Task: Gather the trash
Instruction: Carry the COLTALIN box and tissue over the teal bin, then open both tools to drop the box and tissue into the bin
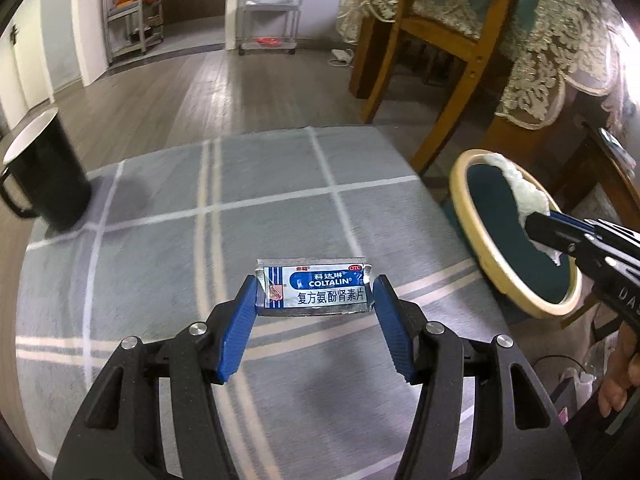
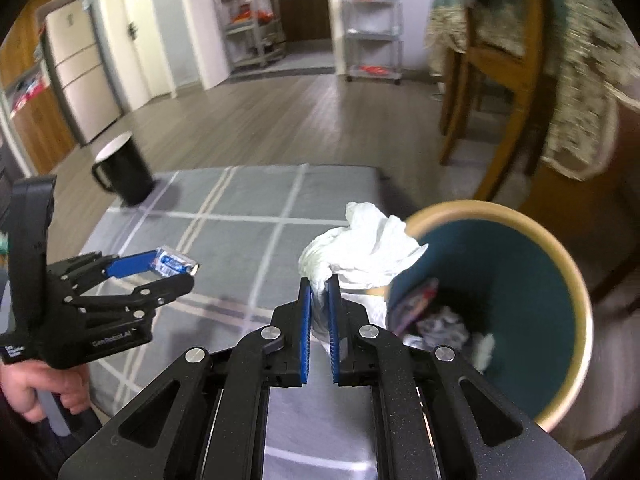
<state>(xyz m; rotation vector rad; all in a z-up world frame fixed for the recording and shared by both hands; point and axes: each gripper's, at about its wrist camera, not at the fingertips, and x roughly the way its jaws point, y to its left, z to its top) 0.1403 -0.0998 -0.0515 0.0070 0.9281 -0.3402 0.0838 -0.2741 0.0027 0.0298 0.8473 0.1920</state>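
Observation:
My left gripper is shut on a blue and silver Coltalin medicine sachet, held by its two short ends above the grey checked tablecloth. The left gripper and the sachet also show in the right wrist view. My right gripper is shut on a crumpled white tissue and holds it by the near rim of a teal bin with a tan rim. In the left wrist view the right gripper holds the tissue over the bin.
A black mug with a white inside stands on the table's far left corner; it also shows in the right wrist view. The bin holds a wrapper and crumpled paper. Wooden chairs and a lace-covered table stand to the right.

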